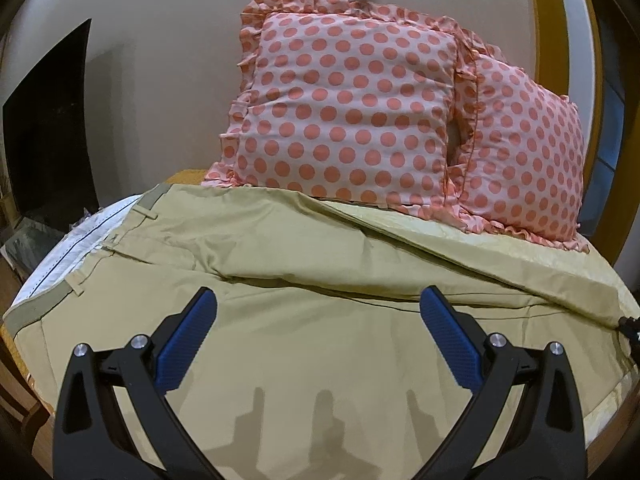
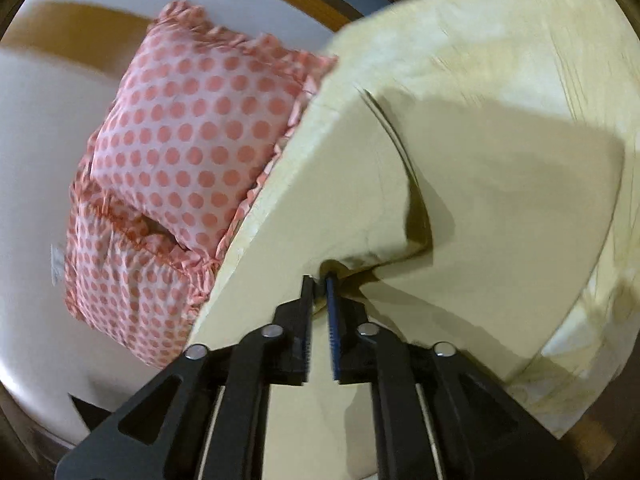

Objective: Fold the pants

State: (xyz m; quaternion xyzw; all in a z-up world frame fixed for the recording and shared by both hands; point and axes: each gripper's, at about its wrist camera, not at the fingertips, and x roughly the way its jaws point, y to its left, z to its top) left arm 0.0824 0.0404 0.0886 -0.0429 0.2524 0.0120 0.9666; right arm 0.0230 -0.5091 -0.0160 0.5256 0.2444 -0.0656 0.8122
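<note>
Khaki pants [image 1: 280, 280] lie spread across the bed, with the waistband and its belt loops [image 1: 80, 280] at the left. My left gripper [image 1: 318, 304] is open and empty, hovering just above the seat of the pants. My right gripper [image 2: 320, 278] is shut on a fold of the pants' fabric [image 2: 460, 208], which is lifted and bunched at the fingertips. A small part of the right gripper [image 1: 630, 326] shows at the far right of the left wrist view, at the pant leg's end.
Two pink polka-dot pillows [image 1: 348, 108] [image 1: 524, 152] lean against the wall behind the pants; they also show in the right wrist view [image 2: 192, 128]. A pale yellow bedcover [image 1: 500, 248] lies under the pants. A dark opening [image 1: 48, 128] stands at the left. The bed's edge [image 1: 24, 344] drops at the left.
</note>
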